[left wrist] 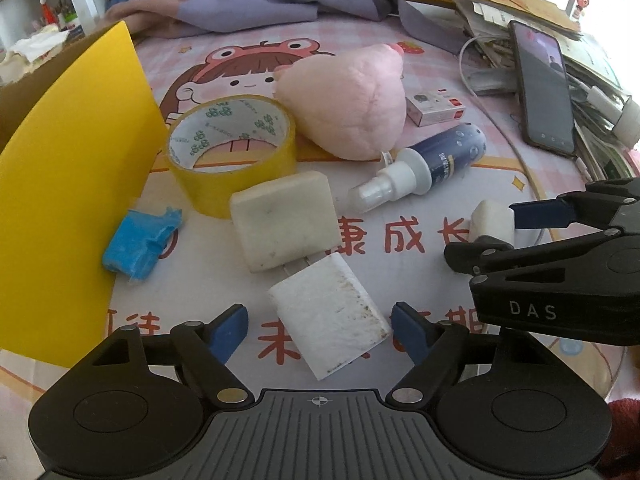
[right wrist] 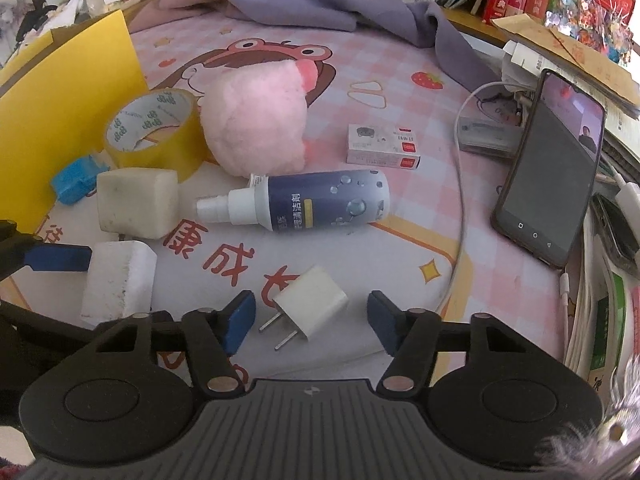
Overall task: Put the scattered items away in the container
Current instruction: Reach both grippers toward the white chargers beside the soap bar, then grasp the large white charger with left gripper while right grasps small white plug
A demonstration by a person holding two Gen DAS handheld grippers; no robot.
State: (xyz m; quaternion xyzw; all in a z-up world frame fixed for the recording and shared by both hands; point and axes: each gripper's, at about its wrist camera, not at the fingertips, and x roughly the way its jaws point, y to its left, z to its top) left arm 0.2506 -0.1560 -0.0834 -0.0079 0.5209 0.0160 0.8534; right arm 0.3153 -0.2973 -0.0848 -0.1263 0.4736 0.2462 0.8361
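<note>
Left wrist view shows you nearly everything still out on the mat: beside the yellow container [left wrist: 68, 184] lie the blue packet [left wrist: 140, 244], tape roll [left wrist: 232, 152], plush [left wrist: 348, 104] and spray bottle [left wrist: 432, 164]. Your left gripper [left wrist: 320, 330] stands apart around the white charger [left wrist: 328, 316], pads not touching. Your right gripper [right wrist: 312, 320] likewise brackets the small plug [right wrist: 310, 306], unclamped.

yellow tape roll [left wrist: 232, 152] | pink plush [left wrist: 344, 100] | navy-white spray bottle [right wrist: 304, 204]
</note>
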